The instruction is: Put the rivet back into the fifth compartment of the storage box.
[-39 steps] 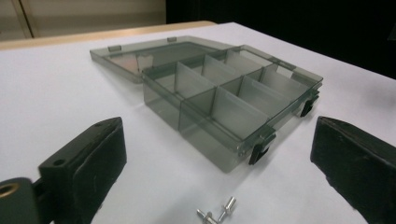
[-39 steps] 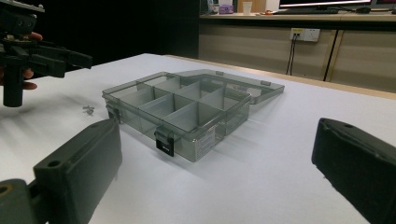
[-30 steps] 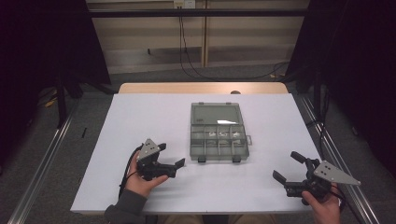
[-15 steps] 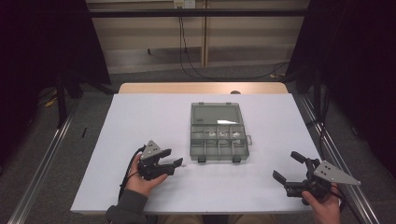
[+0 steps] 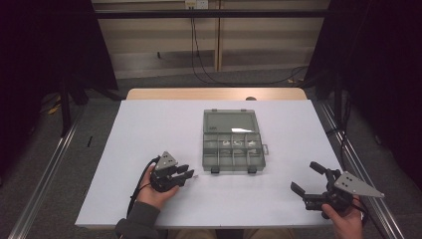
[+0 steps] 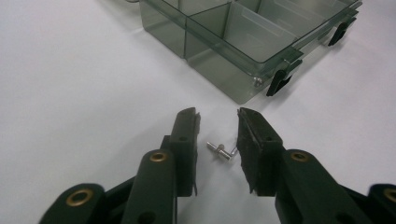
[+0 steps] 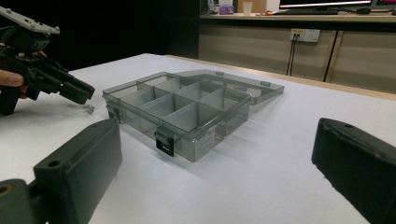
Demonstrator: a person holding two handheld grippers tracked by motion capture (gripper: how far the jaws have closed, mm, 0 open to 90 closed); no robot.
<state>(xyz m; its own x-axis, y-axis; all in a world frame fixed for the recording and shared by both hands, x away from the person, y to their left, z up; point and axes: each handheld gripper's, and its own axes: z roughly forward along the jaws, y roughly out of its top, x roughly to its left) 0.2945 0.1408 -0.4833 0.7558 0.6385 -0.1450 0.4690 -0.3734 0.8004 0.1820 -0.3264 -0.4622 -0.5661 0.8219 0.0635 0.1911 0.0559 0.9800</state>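
Observation:
A small metal screw [image 6: 220,151] lies on the white table, between the two open jaws of my left gripper [image 6: 218,116]; the jaws stand apart on either side of it without closing on it. That left gripper [image 5: 185,174] sits at the front left, just left of a clear grey compartment box [image 5: 232,144] whose lid lies open flat behind it. The box [image 7: 182,112] holds small parts in its middle row. My right gripper [image 5: 307,178] rests at the front right, jaws wide open and empty, aimed toward the box. The screw [image 7: 87,109] also shows beneath the other gripper [image 7: 77,91].
The white table [image 5: 149,129] has a wooden strip along its far edge. Black latches [image 6: 280,79] stick out from the box's near side. Metal rails run along both sides of the table, and cables hang at the back wall.
My left gripper has shifted slightly lower and toward the table, settling around the screw. The right gripper and the box have stayed put.

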